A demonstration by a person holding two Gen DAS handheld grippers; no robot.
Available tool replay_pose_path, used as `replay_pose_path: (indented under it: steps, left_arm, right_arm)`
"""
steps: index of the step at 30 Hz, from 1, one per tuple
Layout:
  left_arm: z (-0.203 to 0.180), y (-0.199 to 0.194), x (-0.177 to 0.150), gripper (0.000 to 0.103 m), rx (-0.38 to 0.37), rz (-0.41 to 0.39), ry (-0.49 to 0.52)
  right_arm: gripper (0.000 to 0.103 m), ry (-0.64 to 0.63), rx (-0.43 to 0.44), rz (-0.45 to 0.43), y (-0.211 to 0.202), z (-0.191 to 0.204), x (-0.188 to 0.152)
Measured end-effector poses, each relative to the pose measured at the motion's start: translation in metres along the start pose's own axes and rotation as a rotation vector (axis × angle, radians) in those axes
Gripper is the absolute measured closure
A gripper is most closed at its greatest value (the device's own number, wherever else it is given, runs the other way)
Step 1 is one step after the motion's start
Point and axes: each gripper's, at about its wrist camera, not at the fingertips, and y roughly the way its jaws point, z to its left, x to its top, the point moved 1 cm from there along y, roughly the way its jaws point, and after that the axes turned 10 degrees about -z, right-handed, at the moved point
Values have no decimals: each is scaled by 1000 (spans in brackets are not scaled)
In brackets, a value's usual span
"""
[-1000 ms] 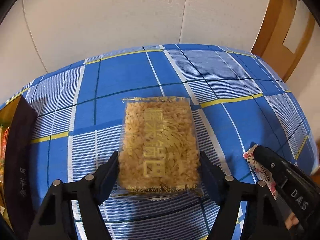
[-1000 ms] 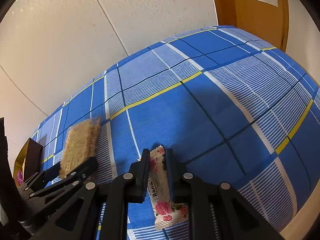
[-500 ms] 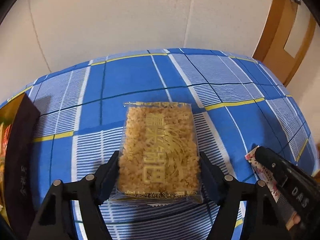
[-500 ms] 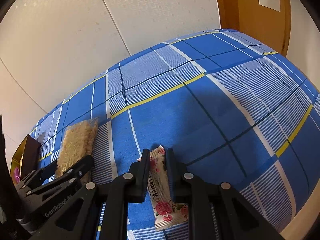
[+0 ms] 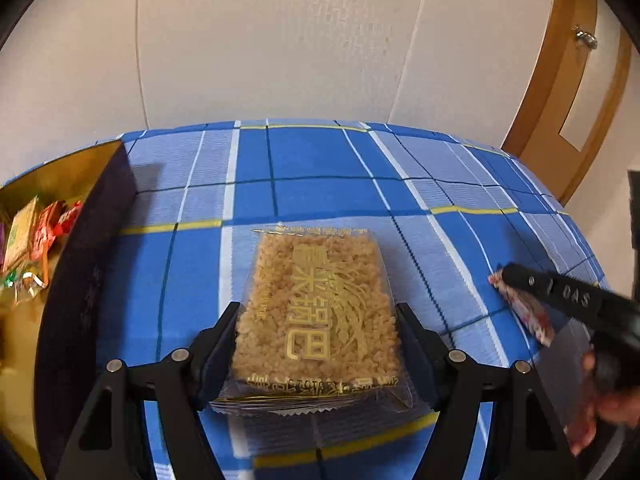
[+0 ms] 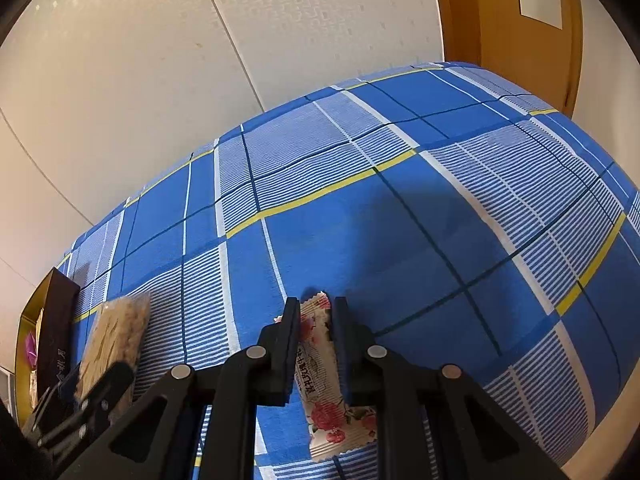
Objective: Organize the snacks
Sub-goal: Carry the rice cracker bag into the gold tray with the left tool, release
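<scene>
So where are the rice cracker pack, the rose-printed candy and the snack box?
rice cracker pack [image 5: 316,312], left wrist view, middle of its face
rose-printed candy [image 6: 320,376], right wrist view, wrapper's middle
snack box [image 5: 88,264], left wrist view, dark outer wall

The cloth [image 5: 320,192] is blue plaid with white and yellow lines. The cracker pack [image 5: 316,312] is golden-tan with gold lettering. The candy [image 6: 320,380] is white with pink roses. The box [image 5: 80,280] is dark outside, gold inside.

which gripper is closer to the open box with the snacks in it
Left. The left gripper, clamped on the rice cracker pack, sits just beside the box; the right gripper holds a floral candy bar farther off.
</scene>
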Motion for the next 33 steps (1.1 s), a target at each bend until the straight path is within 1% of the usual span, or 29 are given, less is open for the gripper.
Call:
replay_pose_path:
  steps: [7,15,21,25,30,33]
  left_arm:
    - [10,-20,-13,28,-9,-30,-6]
    - [26,-55,-15,28,-40,-97,-84]
    - [43,-84,-10,28,-30,-152,-113]
    - [67,-101,-6,28,-4,-179,-175]
    - [110,-117,-2,28,26,-182,-285]
    - [135,-121,-2,28,72,-179,-325]
  right_arm:
    - [86,-13,-9,-6,-1,2,-1]
    - [86,-13,-11,-10,-1,1,-1]
    - [86,-24,-22,-14,-1,3,-1]
    - [86,-16,-21,-16,-1,2,-1]
    - [85,-17,-26,-19,-1,3,-1]
    - [85,-20,-30,-19,-1,3,0]
